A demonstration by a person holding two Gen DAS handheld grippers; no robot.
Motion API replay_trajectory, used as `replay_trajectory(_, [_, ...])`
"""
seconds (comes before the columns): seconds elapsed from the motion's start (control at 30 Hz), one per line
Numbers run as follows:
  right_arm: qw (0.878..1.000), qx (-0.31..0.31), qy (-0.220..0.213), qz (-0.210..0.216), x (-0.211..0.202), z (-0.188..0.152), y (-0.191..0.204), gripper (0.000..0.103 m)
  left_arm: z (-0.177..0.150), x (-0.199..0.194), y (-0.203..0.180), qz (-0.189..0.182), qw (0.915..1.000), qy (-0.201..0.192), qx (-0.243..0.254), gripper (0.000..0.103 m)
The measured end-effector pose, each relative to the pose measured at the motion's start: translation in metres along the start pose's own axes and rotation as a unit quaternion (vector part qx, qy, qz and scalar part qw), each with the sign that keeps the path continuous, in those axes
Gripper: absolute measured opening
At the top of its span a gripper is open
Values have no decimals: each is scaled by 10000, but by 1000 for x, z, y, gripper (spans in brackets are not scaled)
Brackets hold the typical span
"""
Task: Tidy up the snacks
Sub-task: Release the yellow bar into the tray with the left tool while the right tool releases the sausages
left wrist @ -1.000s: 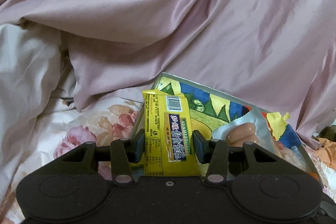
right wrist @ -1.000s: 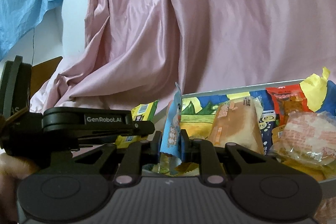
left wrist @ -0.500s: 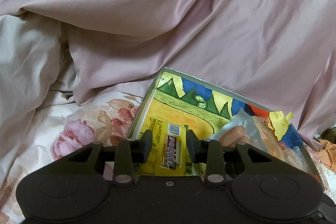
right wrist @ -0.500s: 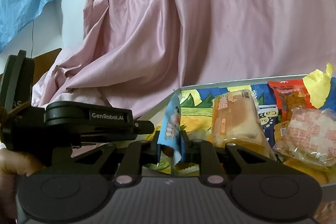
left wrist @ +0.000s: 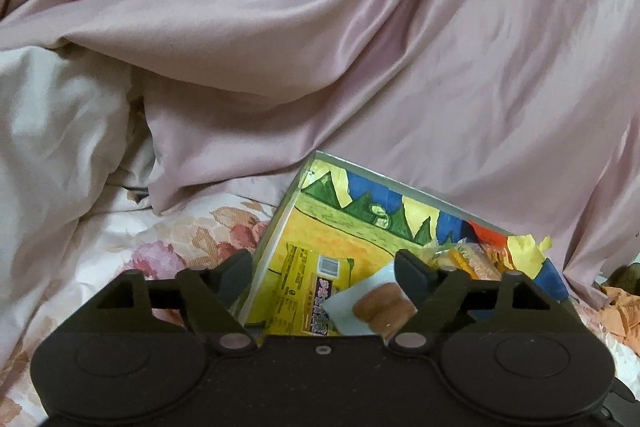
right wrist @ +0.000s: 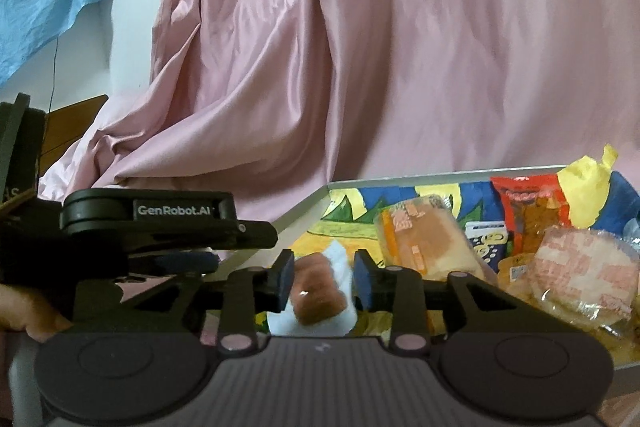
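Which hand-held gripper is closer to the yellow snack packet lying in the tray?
Left. The left hand-held gripper is opening right above the yellow snack packet; the right hand-held gripper straddles the sausage pack beside it.

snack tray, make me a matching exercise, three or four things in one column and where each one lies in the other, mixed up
Things:
1. yellow packet
2. sausage pack
3. red packet
4. blue cloth

Places:
A. hanging on the wall, outside the tray
B. against the tray's far wall
C. flat on the tray floor at the left gripper
D. between the opening fingers of the right gripper

Pairs: 1-C, 2-D, 3-B, 4-A
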State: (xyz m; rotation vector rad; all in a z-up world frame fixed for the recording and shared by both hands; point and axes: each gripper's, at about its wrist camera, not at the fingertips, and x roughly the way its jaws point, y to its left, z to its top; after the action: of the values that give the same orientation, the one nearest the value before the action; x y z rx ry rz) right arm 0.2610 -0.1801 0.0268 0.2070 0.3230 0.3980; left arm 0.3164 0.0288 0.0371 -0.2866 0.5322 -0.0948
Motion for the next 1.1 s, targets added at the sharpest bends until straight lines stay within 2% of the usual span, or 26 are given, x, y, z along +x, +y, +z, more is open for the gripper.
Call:
replay_trajectory(0.13, [9999, -113, -74, -66, -3, 2, 3, 51, 3, -6, -1, 69, 9999, -101, -8, 93])
replay_trajectory(0.33, [9997, -173, -160, -111, -8, 6, 3, 61, 8, -15, -2, 127, 9997, -220, -69, 101])
replay_trajectory(0.5, [9992, -271, -245, -180, -12, 8, 5, 74, 11, -22, -3, 180, 9993, -305, -75, 102])
replay_trajectory(1.1, [9958, -373, -623, -551, -43, 20, 6, 102, 11, -56, -9, 448, 9967, -675, -26, 102])
